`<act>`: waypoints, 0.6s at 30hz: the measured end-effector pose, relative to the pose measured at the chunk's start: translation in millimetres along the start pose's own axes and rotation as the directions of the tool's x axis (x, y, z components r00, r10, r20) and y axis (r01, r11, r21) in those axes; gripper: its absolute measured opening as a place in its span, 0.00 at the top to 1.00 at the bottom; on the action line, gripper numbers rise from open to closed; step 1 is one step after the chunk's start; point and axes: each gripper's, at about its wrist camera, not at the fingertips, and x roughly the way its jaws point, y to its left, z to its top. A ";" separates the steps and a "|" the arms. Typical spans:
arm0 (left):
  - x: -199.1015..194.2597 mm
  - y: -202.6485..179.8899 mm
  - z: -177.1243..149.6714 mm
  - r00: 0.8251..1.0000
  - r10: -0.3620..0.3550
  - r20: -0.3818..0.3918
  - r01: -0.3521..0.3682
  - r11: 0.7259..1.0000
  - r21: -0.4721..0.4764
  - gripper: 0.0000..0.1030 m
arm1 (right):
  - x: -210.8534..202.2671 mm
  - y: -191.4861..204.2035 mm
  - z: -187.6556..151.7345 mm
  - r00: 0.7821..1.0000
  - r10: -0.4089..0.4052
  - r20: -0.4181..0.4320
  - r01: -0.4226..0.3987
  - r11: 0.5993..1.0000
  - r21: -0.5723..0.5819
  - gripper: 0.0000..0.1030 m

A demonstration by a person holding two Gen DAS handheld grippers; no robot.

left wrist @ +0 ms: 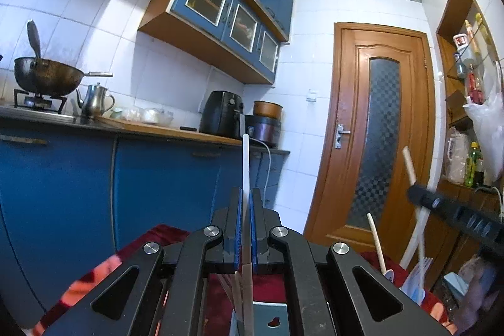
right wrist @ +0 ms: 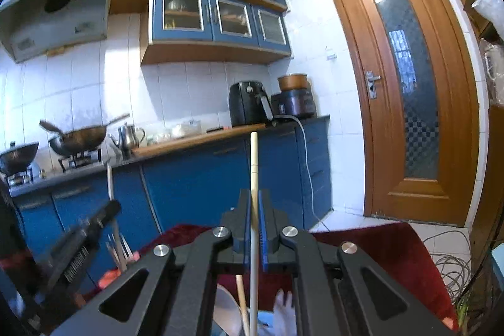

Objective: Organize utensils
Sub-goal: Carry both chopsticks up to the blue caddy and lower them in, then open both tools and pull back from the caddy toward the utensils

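My left gripper is shut on a flat white-handled utensil that stands upright between its blue pads. My right gripper is shut on a long pale wooden-handled utensil, also upright. In the left wrist view the right gripper shows at the right, holding that wooden handle above a cluster of utensils with another wooden handle. In the right wrist view the left gripper shows at the lower left over several utensils. A spoon bowl and white fork tines lie below the right gripper.
A red patterned cloth covers the surface below. Blue cabinets and a counter carry a wok, kettle, air fryer and cooker. A wooden door stands ahead; shelves with bottles at right. Cables lie coiled on the floor.
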 end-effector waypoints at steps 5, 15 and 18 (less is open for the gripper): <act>-4.8 -4.2 -2.0 1.000 -0.013 0.005 0.013 0.999 0.032 0.96 | -5.2 -5.6 -17.4 0.999 0.001 -0.048 -0.003 0.999 -0.032 0.94; -8.1 -11.0 -2.9 1.000 -0.001 0.006 0.000 0.998 0.070 0.96 | -4.1 0.3 2.4 0.999 0.006 0.044 -0.003 0.998 -0.059 0.94; -9.3 -12.5 -5.1 1.000 -0.002 -0.010 0.003 0.997 0.077 0.96 | -5.1 2.2 -10.9 1.000 0.001 -0.007 -0.001 0.995 -0.095 0.94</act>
